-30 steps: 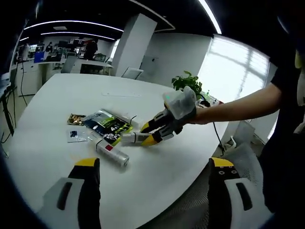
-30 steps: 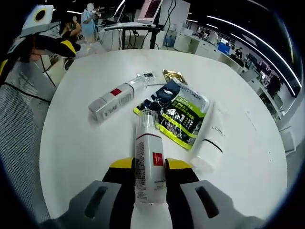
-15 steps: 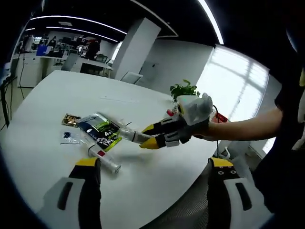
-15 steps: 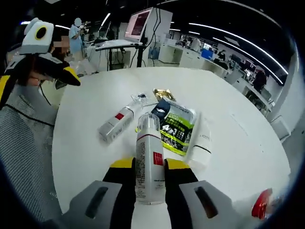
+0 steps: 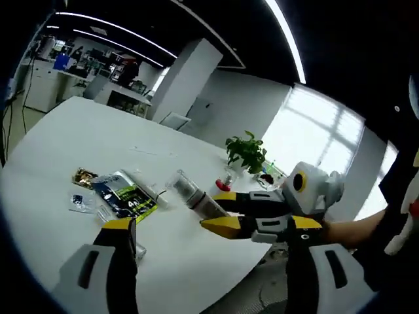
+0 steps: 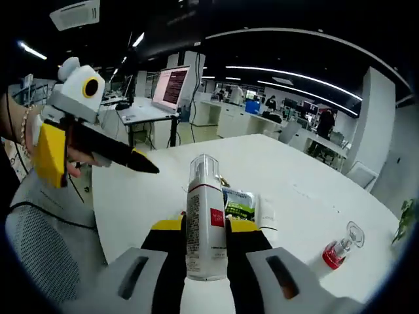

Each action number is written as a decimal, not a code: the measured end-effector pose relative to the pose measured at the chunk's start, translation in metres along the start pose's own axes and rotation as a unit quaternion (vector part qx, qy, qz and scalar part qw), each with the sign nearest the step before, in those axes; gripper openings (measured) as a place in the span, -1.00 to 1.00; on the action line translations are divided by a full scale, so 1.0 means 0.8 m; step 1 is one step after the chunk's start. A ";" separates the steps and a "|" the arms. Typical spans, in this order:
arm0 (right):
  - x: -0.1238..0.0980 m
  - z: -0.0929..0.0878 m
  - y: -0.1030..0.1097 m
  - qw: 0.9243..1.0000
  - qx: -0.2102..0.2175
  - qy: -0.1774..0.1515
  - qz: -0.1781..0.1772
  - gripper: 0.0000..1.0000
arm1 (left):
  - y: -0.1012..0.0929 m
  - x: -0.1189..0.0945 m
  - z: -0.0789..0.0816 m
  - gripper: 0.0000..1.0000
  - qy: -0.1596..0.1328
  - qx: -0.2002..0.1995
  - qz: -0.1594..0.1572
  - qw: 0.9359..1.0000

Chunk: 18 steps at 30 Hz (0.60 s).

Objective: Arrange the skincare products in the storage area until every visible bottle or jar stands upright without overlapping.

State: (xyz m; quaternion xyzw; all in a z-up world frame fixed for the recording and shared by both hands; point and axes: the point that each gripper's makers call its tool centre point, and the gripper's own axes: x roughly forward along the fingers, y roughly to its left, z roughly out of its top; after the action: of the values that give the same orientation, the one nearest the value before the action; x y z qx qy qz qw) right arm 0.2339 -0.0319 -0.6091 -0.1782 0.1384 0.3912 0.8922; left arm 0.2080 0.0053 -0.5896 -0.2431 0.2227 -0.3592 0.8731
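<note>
— What is the right gripper (image 6: 205, 230) holding?
— It clamps a white spray bottle (image 6: 204, 216) with a red label, above the table's (image 6: 157, 190) near edge.
— The left gripper (image 5: 208, 229)?
— Jaws spread, empty. "4in1" reads on the green sachet (image 6: 239, 204).

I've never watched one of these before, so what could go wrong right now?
The right hand-held gripper holds the white spray bottle in the air; a loose grip could drop it. Set down carelessly, it might land on the green sachet or white tube, or tip over.
</note>
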 end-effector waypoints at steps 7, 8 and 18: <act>-0.021 0.021 0.016 0.999 0.006 -0.022 -0.027 -0.56 | -0.012 0.008 0.010 0.80 -0.011 -0.002 -0.013 1.000; -0.026 0.024 0.019 0.999 0.007 -0.025 -0.031 -0.56 | -0.014 0.010 0.011 0.77 -0.009 -0.003 -0.014 1.000; -0.041 0.036 0.023 0.996 -0.030 -0.031 -0.076 -0.55 | -0.025 0.021 0.017 0.15 -0.012 -0.041 -0.015 0.999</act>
State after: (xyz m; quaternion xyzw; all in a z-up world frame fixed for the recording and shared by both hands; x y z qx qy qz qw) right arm 0.2019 -0.0294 -0.5747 -0.2026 0.0847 0.3313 0.9176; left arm 0.2162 -0.0160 -0.5706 -0.2866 0.2229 -0.3601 0.8593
